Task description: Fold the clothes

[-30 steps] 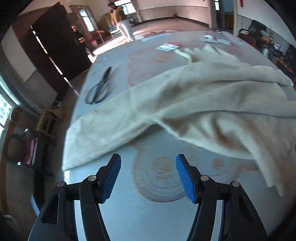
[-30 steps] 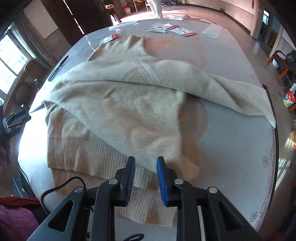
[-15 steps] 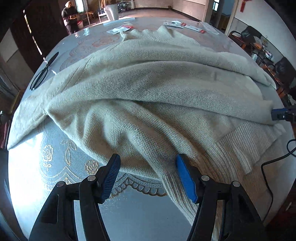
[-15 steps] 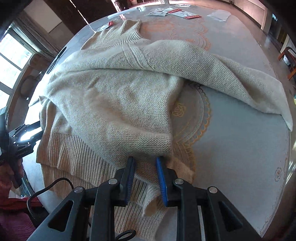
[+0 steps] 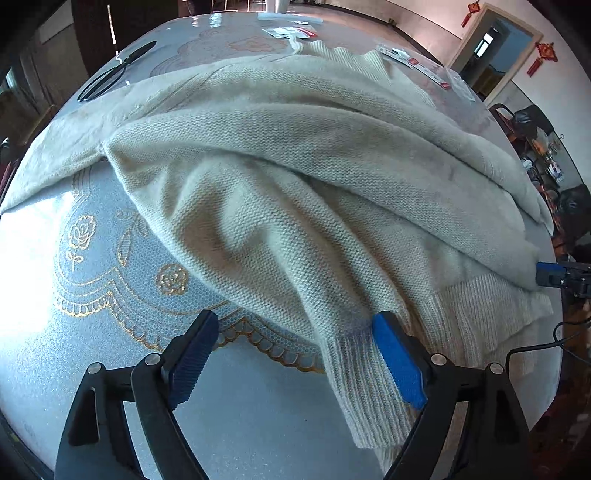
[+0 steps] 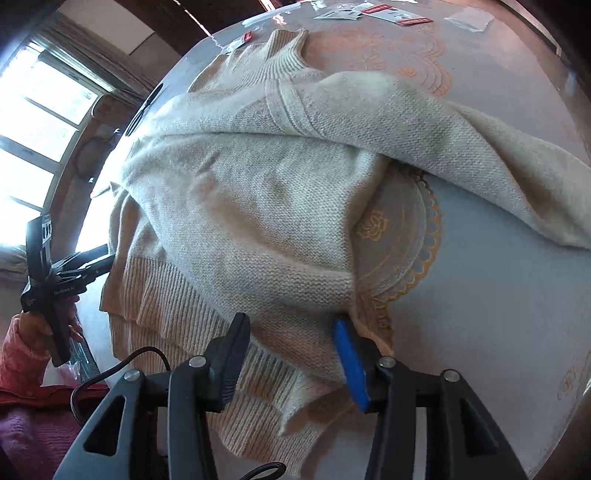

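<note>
Up close in the left wrist view, a cream knit sweater (image 5: 295, 177) lies heaped in soft rolls across a round table (image 5: 92, 295) with a glossy blue-grey cover printed in gold roses and scalloped lace; the body is a fine, fuzzy stitch, while the cuff (image 5: 365, 387) and hem run in coarse vertical ribs; one sleeve slopes down toward the camera and its ribbed cuff lies flat on the cover; the left gripper (image 5: 295, 362) stands wide, its black arms tipped with ridged blue pads; the right pad touches the cuff's edge, the left pad rests apart over bare cover, and nothing is clamped; black scissors (image 5: 110, 74) lie far back near the rim, and white cards with red marks (image 5: 291, 32) sit beyond the collar; the other gripper's blue tip shows at the sweater's far right edge.

Over in the right wrist view, the same sweater (image 6: 258, 206) spreads from its ribbed turtleneck at the far side to a doubled ribbed hem (image 6: 166, 295) near the camera; one sleeve drapes rightward over the gold-patterned cover (image 6: 480, 314); the right gripper (image 6: 291, 358) is parted to a middling gap, straddling a fold of knit above the hem; the blue pad touches the fabric, yet the jaws are not pinched; at left, a hand (image 6: 40, 325) in a pink sleeve grips the handle of the left gripper (image 6: 92, 258) beside the hem.
</note>
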Demonstrator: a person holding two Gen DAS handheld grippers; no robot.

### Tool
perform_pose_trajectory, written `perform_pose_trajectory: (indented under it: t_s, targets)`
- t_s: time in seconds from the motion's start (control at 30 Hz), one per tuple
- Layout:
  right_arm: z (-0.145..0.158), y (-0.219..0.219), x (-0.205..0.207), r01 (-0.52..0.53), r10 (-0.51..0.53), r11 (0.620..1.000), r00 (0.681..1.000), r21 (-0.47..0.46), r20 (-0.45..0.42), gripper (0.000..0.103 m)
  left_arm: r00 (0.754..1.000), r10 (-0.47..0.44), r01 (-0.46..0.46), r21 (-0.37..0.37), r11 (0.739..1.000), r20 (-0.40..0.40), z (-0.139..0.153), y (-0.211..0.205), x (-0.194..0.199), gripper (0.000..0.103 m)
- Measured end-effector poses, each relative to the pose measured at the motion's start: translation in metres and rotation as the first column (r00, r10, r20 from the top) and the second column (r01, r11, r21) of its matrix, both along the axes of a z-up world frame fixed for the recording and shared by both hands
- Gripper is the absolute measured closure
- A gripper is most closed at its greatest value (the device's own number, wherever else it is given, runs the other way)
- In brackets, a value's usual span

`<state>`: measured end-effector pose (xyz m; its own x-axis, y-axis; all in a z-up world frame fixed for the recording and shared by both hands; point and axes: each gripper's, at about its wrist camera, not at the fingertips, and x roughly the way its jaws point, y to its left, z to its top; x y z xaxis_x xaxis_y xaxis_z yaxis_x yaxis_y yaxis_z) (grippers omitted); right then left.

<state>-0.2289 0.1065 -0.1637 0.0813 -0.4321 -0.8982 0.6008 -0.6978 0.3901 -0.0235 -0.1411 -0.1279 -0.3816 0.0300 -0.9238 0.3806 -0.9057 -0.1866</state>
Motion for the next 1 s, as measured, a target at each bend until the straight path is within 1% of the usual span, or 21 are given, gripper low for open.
perform_pose_trajectory:
  t_s: [0.03,0.07,0.13,0.17,0.2,0.23,0.27,0.3,0.33,0.4,0.47,0.6,0.73,0.87,1.0]
  targets:
    - [-0.001,-0.004,0.000,-0.009,0.009,1.000,1.000,-0.007,-0.001,0.052,1.000,-0.004,0.004,-0.008,1.000,-0.001,-0.001,0.004,-0.002,0.004]
    - [-0.002,-0.008,0.001,-0.007,0.007,1.000,1.000,-0.005,-0.012,0.052,1.000,-0.001,0.001,-0.026,1.000,-0.001,-0.002,0.009,-0.004,0.001]
    - [-0.001,-0.015,0.006,-0.033,0.035,0.999,0.998,0.030,-0.060,0.056,1.000,-0.004,0.005,-0.081,0.997,0.010,-0.004,0.019,-0.007,0.001]
    - [-0.001,-0.018,0.009,-0.045,0.049,0.998,0.995,0.048,-0.088,0.065,1.000,-0.008,0.009,-0.097,0.995,0.011,-0.003,0.023,-0.008,0.001]
    - [0.000,-0.021,0.013,-0.057,0.065,0.996,0.991,0.067,-0.115,0.080,1.000,-0.013,0.014,-0.097,0.995,0.006,0.000,0.025,-0.007,0.001]
    - [0.001,-0.024,0.017,-0.068,0.080,0.994,0.987,0.085,-0.142,0.083,1.000,-0.019,0.019,-0.096,0.995,0.000,0.002,0.027,-0.007,0.007]
    - [0.000,-0.024,0.018,-0.068,0.077,0.995,0.989,0.069,-0.125,0.088,1.000,-0.024,0.024,-0.096,0.995,-0.006,0.005,0.028,-0.006,0.027]
    - [0.000,-0.024,0.021,-0.068,0.075,0.996,0.990,0.062,-0.122,0.090,0.999,-0.041,0.039,-0.079,0.996,-0.015,0.008,0.029,-0.005,0.043]
    - [0.000,-0.023,0.023,-0.067,0.073,0.996,0.990,0.054,-0.118,0.090,0.998,-0.059,0.058,-0.049,0.997,-0.020,0.011,0.029,-0.004,0.073]
    - [0.000,-0.018,0.027,-0.041,0.044,0.999,0.995,0.028,-0.086,0.092,0.997,-0.073,0.073,-0.001,0.997,-0.010,0.013,0.026,0.001,0.077]
    - [0.000,-0.009,0.034,-0.002,0.002,1.000,0.999,-0.003,-0.041,0.093,0.996,-0.095,0.095,0.012,0.995,-0.005,0.017,0.026,0.010,0.085]
    - [0.007,0.015,0.063,0.077,-0.077,0.996,0.997,-0.040,0.017,0.095,0.989,-0.146,0.145,0.023,0.989,0.024,0.023,0.024,0.046,0.087]
    - [0.016,0.032,0.109,0.146,-0.142,0.986,0.988,-0.074,0.062,0.097,0.980,-0.192,0.191,0.032,0.981,0.043,0.027,0.024,0.095,0.087]
    - [0.022,0.037,0.164,0.195,-0.190,0.977,0.979,-0.083,0.068,0.097,0.970,-0.237,0.235,0.039,0.971,0.058,0.031,0.024,0.144,0.087]
    - [0.016,0.037,0.207,0.238,-0.234,0.969,0.970,-0.061,0.073,0.097,0.956,-0.282,0.281,0.022,0.959,0.081,0.033,0.020,0.188,0.087]
